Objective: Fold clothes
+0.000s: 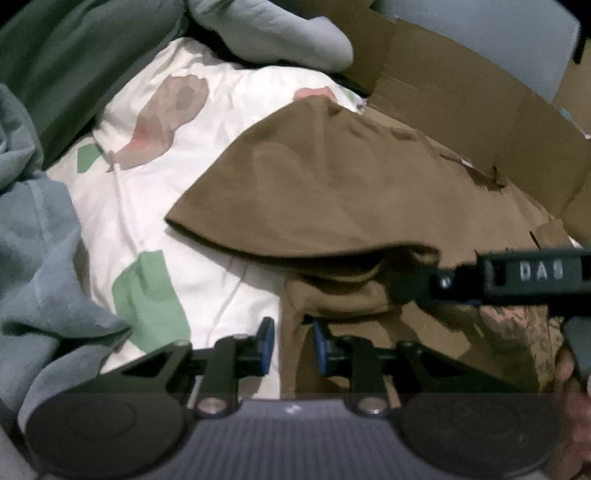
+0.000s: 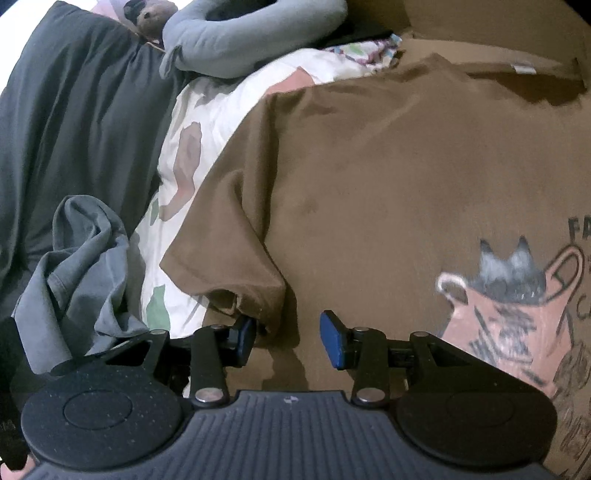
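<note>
A brown T-shirt (image 2: 369, 177) with a printed jug graphic (image 2: 517, 314) lies spread on a white patterned bedsheet (image 2: 207, 122). My right gripper (image 2: 288, 336) is open, its blue pads at the hem of the shirt's left sleeve (image 2: 229, 266). In the left wrist view the same shirt (image 1: 314, 184) shows with a sleeve lifted and folded over. My left gripper (image 1: 293, 343) is open, its jaws either side of a brown fabric edge (image 1: 291, 306). The right gripper's body (image 1: 517, 277) reaches in from the right.
A grey-blue garment (image 1: 33, 266) lies crumpled at left; it also shows in the right wrist view (image 2: 81, 266). A dark green blanket (image 2: 74, 129) and a grey pillow (image 2: 251, 33) lie beyond. Cardboard flaps (image 1: 480, 110) stand at right.
</note>
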A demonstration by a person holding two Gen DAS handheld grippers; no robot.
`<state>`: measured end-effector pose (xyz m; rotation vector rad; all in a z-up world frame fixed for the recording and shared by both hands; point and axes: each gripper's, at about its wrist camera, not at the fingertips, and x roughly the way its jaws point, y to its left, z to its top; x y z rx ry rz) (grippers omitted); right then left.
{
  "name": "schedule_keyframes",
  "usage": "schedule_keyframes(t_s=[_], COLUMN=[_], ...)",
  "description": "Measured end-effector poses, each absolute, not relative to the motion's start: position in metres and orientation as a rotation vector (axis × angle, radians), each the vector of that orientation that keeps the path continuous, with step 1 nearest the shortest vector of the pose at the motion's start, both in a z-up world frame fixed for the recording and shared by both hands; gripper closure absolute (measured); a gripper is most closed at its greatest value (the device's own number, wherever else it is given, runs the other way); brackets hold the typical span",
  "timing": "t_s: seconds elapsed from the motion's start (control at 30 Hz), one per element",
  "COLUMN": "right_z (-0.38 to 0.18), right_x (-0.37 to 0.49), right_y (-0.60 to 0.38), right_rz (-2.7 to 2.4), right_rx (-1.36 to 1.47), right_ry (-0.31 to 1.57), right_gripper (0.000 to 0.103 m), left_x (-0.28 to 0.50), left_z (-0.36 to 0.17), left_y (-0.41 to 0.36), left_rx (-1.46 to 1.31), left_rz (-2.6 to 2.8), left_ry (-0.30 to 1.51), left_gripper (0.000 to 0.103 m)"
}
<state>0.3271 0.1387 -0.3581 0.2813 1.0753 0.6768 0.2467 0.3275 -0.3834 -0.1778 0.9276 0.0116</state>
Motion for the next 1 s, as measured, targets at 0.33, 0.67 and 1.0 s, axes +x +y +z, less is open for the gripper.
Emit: schedule_keyframes(t_s=[0.33,0.67,1.0], right_z=[-0.361,-0.374,-0.359], right_x=[0.318,0.305,0.296], right_y=[0.124,0.115,0.100], right_rz=[0.621,0.593,0.588], right_rx=[0.391,0.375,0.413], right_ry=[1.093,1.177,1.142], right_gripper=[0.098,0.089,0.070], left_x=[0.247,0.242,0.266], left_z=[-0.387,-0.360,-0.332], left_y=[0.354,0.350,0.351], left_rx=[-0.386,-0.411,-0.250], left_rz=[0.077,0.102,0.176], left_ry=[0.923,0.936,0.867], left_gripper=[0.095,0.087,0.074])
